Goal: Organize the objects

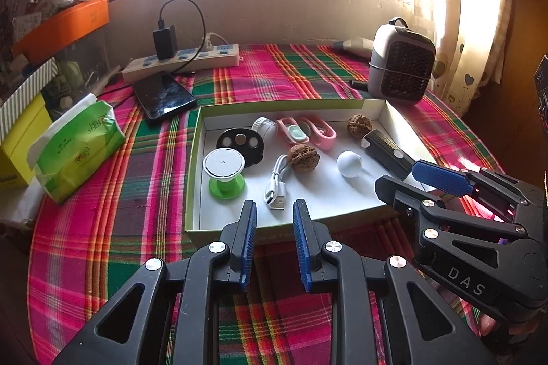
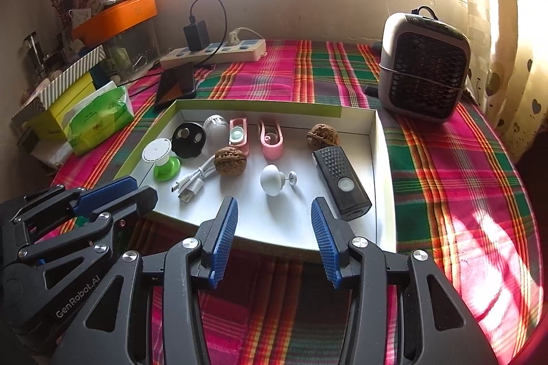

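Here, in the left wrist view, the left hand-held gripper (image 1: 274, 210) hangs over the near edge of a shallow white box (image 1: 394, 109) with a green outside, its blue pads a narrow gap apart and nothing between them. Inside the box lie a green-footed round stand (image 1: 224, 171), a black disc (image 1: 241, 142), a white cable (image 1: 277, 183), two walnuts, the nearer walnut (image 1: 303, 157) by the cable, a white knob (image 1: 349, 163), two pink clips (image 1: 316, 132) and a black remote (image 1: 387, 154). The right hand-held gripper (image 1: 407, 181) comes in from the right, beside the box's near right corner; its body reads "DAS". On the plaid cloth (image 1: 267, 80) sit a green tissue pack (image 1: 77, 147) with writing too small to read, a phone (image 1: 164, 97), a power strip (image 1: 181, 60) and a small grey heater (image 1: 400, 65).

In the right wrist view, the right hand-held gripper (image 2: 274, 214) stands fairly wide and empty above the box's near wall (image 2: 274, 241), with the knob (image 2: 272, 180) just beyond the gap and the remote (image 2: 342, 183) beside the right finger. The left hand-held gripper (image 2: 116, 193) enters at lower left, marked "GenRobot.AI". The cable (image 2: 193, 185), walnut (image 2: 230, 161) and stand (image 2: 162, 161) lie in the box's left half. An orange box (image 2: 116, 13) sits on the shelf behind.
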`<move>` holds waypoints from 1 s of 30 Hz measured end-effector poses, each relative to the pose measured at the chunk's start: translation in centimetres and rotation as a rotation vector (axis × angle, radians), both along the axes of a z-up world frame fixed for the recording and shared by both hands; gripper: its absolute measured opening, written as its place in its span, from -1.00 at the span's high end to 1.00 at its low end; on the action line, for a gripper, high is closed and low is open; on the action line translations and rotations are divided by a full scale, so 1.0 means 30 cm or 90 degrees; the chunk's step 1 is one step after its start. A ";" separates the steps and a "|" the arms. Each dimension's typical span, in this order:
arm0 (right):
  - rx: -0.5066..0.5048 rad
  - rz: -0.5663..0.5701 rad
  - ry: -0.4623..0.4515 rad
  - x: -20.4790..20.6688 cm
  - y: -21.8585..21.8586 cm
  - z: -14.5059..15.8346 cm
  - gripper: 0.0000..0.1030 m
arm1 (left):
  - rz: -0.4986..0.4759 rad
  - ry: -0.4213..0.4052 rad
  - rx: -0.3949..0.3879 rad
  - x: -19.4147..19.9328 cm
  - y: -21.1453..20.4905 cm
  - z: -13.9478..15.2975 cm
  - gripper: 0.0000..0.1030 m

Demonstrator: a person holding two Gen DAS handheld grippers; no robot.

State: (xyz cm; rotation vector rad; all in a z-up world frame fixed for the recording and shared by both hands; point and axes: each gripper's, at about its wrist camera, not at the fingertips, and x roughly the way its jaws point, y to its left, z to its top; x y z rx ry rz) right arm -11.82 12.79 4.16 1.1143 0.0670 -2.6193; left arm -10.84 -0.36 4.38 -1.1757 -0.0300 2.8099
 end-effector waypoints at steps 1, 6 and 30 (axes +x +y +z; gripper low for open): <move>-0.001 -0.001 0.003 0.010 0.001 0.005 0.10 | 0.003 0.002 0.000 0.011 0.000 0.003 0.61; 0.002 -0.004 0.006 0.063 0.007 0.010 0.10 | 0.012 0.011 -0.012 0.065 0.009 0.012 0.61; 0.014 -0.043 -0.037 0.258 0.064 -0.101 -0.03 | 0.024 -0.033 -0.019 0.252 0.048 -0.093 0.61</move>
